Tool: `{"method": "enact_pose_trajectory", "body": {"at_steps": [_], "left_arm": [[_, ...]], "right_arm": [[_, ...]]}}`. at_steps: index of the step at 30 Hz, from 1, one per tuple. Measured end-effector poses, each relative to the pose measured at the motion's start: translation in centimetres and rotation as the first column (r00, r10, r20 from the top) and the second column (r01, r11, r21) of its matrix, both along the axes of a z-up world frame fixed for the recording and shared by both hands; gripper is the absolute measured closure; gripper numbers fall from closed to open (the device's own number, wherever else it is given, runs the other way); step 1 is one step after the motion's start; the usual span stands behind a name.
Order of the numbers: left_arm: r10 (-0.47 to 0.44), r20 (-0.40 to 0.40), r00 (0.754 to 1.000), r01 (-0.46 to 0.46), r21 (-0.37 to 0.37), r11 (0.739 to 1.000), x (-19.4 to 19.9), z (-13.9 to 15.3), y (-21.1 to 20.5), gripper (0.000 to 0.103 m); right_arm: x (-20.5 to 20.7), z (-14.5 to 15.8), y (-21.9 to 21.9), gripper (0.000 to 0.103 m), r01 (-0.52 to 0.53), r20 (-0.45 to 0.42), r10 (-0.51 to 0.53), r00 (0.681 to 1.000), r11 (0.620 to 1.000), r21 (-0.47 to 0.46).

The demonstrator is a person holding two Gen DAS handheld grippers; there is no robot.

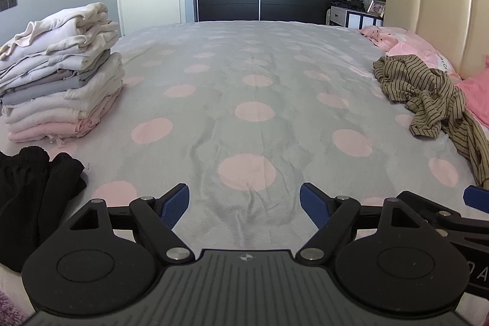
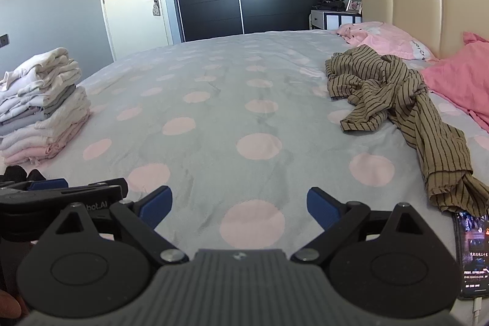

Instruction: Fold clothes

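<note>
The crumpled striped garment [image 2: 394, 112] lies at the right of my right wrist view, sprawled on the polka-dot bedspread [image 2: 232, 100] just beside the pink pillows [image 2: 458, 81]. A stack of folded clothes [image 1: 61, 72] sits at the left of my left wrist view, with a black garment [image 1: 33, 197] below it. My left gripper [image 1: 244, 205] and right gripper [image 2: 238, 206] both gape wide, holding nothing. A phone [image 2: 472, 255] rests at lower right.

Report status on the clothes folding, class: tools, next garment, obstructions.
Left tool and right tool open, empty, low over the bedspread. Striped shirt crumpled, unfolded, by the pink pillows. Folded stack far left. Phone near the shirt's tail.
</note>
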State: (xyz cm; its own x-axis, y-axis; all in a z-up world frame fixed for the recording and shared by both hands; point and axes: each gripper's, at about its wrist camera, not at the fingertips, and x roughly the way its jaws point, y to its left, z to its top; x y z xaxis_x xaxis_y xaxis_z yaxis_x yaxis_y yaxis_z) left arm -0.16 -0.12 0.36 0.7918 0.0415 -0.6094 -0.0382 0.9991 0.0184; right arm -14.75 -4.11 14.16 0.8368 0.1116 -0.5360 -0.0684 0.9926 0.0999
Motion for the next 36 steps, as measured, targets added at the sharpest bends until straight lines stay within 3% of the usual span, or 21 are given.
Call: {"method": "enact_pose_trajectory", "body": {"at_steps": [5,12,36], "left_arm": [[-0.009,-0.007,1.000,0.009,0.008,1.000,0.1,-0.2,-0.3,0.023],[-0.017,0.042,0.999,0.016,0.026,1.000,-0.3,0.4,-0.6,0.024],[-0.052,0.029,0.998,0.052,0.007,0.999,-0.6,0.4,0.0,0.024]], "right_arm": [[0.2,0.2,0.3,0.007,0.004,-0.010,-0.004,1.000,1.000,-0.001],[-0.2,0.2,-0.2,0.007,0.000,0.010,0.000,1.000,1.000,-0.016],[-0.7,-0.1,-0.7,0.007,0.013,0.037,-0.013,0.999,1.000,0.016]]}}
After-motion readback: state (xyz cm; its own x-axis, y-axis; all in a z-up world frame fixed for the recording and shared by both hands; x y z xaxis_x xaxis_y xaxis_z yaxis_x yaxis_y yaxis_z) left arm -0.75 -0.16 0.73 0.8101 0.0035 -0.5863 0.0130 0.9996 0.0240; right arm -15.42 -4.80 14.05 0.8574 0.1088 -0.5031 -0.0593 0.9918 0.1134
